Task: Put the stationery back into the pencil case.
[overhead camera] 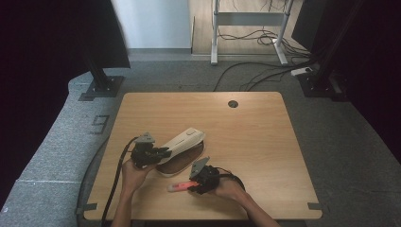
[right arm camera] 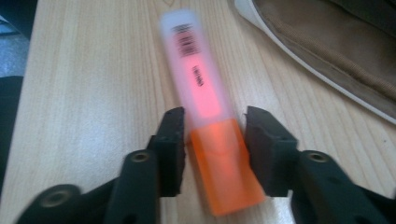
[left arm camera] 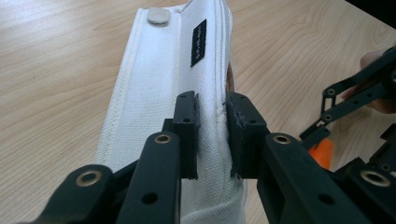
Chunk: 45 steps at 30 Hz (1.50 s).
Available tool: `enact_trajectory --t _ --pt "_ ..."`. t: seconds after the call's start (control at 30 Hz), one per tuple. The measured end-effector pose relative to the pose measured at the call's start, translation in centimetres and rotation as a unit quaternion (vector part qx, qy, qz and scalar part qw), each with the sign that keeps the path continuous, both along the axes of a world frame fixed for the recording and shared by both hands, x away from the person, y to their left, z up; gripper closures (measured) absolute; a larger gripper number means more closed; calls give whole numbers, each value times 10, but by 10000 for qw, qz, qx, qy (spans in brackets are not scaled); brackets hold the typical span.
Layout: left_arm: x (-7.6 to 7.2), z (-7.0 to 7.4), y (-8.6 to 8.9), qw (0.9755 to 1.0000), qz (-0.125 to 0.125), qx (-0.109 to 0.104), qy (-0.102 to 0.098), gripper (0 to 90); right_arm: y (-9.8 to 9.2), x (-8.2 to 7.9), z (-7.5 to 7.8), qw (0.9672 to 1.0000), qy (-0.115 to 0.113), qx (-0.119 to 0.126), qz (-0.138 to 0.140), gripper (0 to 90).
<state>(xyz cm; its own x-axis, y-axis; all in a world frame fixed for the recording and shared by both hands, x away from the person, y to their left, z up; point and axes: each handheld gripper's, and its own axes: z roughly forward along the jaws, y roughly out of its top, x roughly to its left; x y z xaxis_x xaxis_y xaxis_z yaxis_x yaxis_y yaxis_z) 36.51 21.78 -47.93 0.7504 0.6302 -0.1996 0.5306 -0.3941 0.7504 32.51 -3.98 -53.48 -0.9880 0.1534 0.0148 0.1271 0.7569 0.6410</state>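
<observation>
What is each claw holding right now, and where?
Left claw pinches the white pouch flap. Right claw straddles the highlighter's orange cap, not yet clamped.

A white fabric pouch [overhead camera: 182, 141] with a brown lining lies open near the table's middle, its flap lifted; it carries a snap button and a small black label. Just near-right of it, a pink highlighter [overhead camera: 182, 186] with an orange cap lies flat.

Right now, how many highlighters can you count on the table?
1. The highlighter lies on the table's near side, between the right gripper's jaws, beside the open pencil case. Others may be hidden inside.
</observation>
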Motion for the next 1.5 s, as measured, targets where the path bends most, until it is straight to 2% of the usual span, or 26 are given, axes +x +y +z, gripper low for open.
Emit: enact_trajectory --t 0.07,0.37,0.67,0.8,0.93,1.17,1.5 --pt "0 0 0 10000 0 -3 -3 747 -2 -1 0 10000 40 19 9 646" --pt "0 0 0 10000 -3 -3 6 747 -5 -3 1 9998 72 145 -88 658" --pt "1 0 0 10000 20 -32 -2 751 -10 -6 16 9991 26 412 -137 658" --pt "1 0 1 10000 48 -72 20 758 -13 -4 24 9986 -40 476 -246 658" --pt "1 0 2 9999 71 -72 -7 762 -15 3 28 9980 -106 475 -397 658" --pt "0 1 2 9999 88 -77 -31 765 -15 21 28 9972 -144 339 -648 658" --pt "0 1 1 9999 67 -75 -22 764 0 43 22 9972 -168 128 -720 658"
